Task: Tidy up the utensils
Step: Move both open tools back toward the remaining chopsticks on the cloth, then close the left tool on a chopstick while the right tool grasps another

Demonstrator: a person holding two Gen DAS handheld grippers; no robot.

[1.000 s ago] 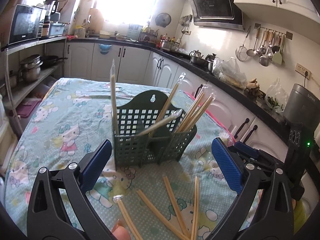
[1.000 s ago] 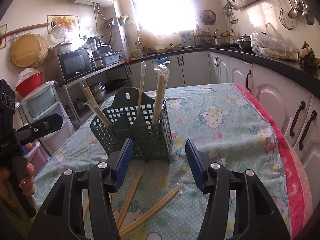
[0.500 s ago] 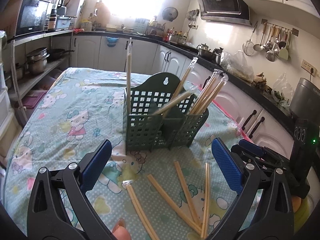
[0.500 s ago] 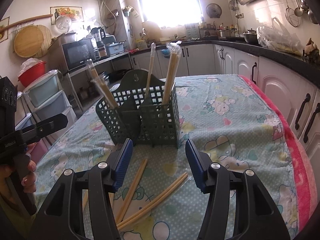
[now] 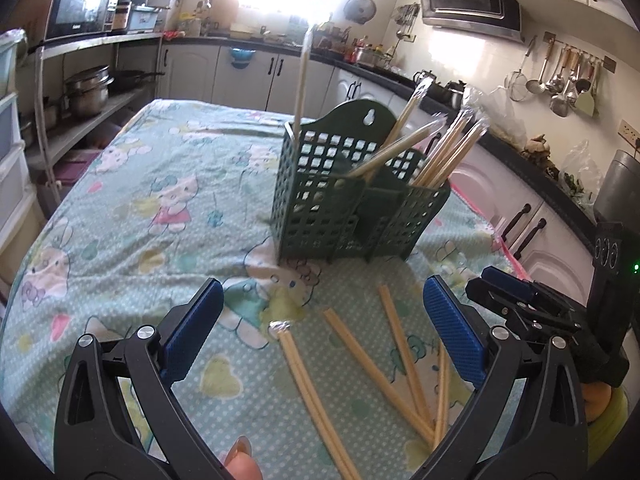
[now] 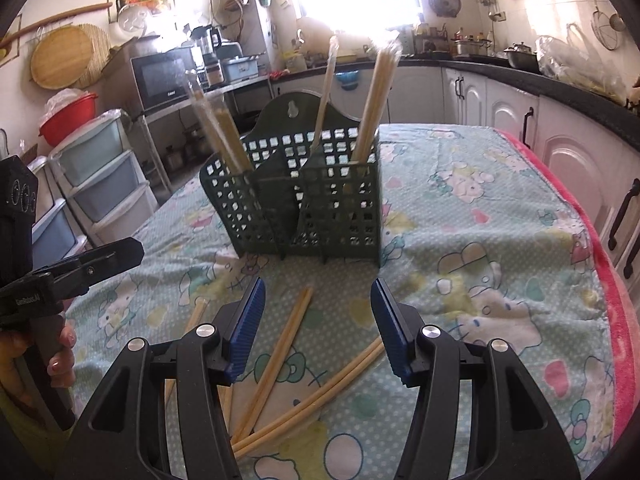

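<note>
Chopsticks [image 5: 452, 152] in wrappers already stand in the green basket [image 5: 352, 208] at 12 o'clock on the desk [image 5: 132, 208]. Several loose pairs [image 5: 384, 364] lie at 6 o'clock, not yet sorted. Left tongs [image 5: 320, 332] and right tongs [image 6: 318, 326] are both wide and hold nothing.

Tabletop [image 5: 120, 208] w/ pale green cartoon-print cloth [image 6: 480, 216] covering it; pink edge along far right in right wrist view. Dark green perforated utensil caddy [image 5: 352, 216] stands upright on cloth, straight ahead of both tools, w/ wrapped chopstick pairs sticking up from its compartments. Loose wrapped chopsticks [image 5: 400, 352] lie flat on cloth btwn caddy and left tool [image 5: 324, 336], splayed, some crossing at near ends. Same pile sits under and just left of right tool [image 6: 316, 320].
</note>
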